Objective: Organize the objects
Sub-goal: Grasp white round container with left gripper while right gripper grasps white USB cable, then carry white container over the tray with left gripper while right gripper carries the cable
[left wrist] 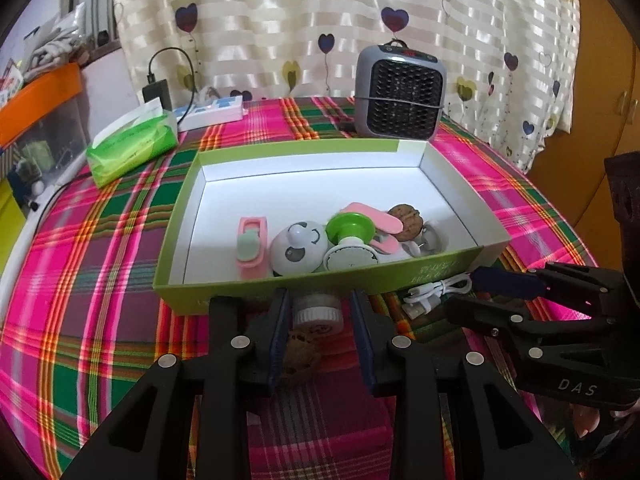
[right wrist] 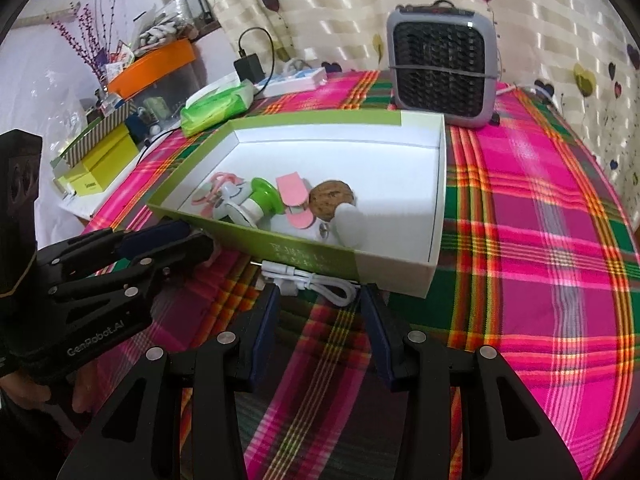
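Plaid surface (right wrist: 540, 208) | white cable (right wrist: 312, 282) coiled lengthwise along green box (right wrist: 304, 254) front wall | left tool (left wrist: 320, 332) held open around jar (left wrist: 318, 314) | right tool (right wrist: 318, 320) held open before cable

A: The tablecloth (left wrist: 100, 240) is plaid: hot pink, green, orange and yellow lines. The box (left wrist: 280, 286) is lime green outside, white inside.

B: And the curtain (left wrist: 320, 20)?

A: Cream stripes with purple and olive hearts. The fan (right wrist: 442, 68) is grey with a black grille; the tissue pack (left wrist: 132, 146) is green.
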A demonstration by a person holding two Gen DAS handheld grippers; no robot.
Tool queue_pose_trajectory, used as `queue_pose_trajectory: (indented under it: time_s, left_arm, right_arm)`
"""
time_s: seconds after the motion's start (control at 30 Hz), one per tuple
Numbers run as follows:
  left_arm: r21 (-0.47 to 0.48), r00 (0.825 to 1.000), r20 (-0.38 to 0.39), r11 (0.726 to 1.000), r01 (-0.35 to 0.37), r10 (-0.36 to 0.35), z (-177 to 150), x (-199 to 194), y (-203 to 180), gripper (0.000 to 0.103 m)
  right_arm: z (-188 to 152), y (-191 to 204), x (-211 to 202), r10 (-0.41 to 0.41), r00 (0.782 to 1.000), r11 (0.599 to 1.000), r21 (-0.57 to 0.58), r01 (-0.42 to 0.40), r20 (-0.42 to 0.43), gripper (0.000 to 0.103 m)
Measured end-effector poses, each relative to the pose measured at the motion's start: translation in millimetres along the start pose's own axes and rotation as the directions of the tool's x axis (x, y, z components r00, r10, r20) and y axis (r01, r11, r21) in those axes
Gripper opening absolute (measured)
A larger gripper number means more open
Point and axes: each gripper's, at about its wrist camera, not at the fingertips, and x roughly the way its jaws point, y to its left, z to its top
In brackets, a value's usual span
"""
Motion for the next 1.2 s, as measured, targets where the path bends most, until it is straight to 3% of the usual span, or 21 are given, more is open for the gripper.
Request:
queue_pose_trajectory:
  time_s: [0.27, 0.5, 0.63, 0.87, 0.97, 1.2]
  left_arm:
    - [-0.022, 1.000, 0.001, 1.000, 0.009, -0.009, -3, -3, 8, 0.024]
    - [-0.037, 0.998, 0.006, 0.998, 0.056, -0.055, -10, -9, 14, 0.022]
    - [-0.049, 0.997, 0.009, 0.996, 0.080, -0.079, -9, -7, 16, 0.023]
    - [-0.037, 0.997, -0.008, 0.997, 0.072, -0.072, -9, -2, 15, 0.023]
    - [-0.038, 0.997, -0.030, 0.997, 0.065, -0.066, -8, 3, 15, 0.025]
    - [-0.033, 0.996, -0.049, 0.996, 0.080, -0.081, -8, 7, 14, 0.024]
  right_arm:
    - [-3, 10, 0, 0.023, 1.000, 0.997, -0.069, -0.024, -0.019, 0.043]
    - [-18, 32, -7, 0.121, 0.991, 0.978, -0.164, -0.130, -0.062, 0.042]
    - [-13, 31, -8, 0.052, 0.998, 0.983, -0.178, -0.055, -0.023, 0.042]
    - [1, 45, 18, -0.024, 0.999, 0.958, -0.287, 0.009, -0.048, 0.041]
    - [2, 51, 20, -0.027, 0.999, 0.946, -0.324, 0.010, -0.047, 0.020]
    - [-2, 48, 16, -0.030, 0.999, 0.952, -0.305, 0.018, -0.036, 0.018]
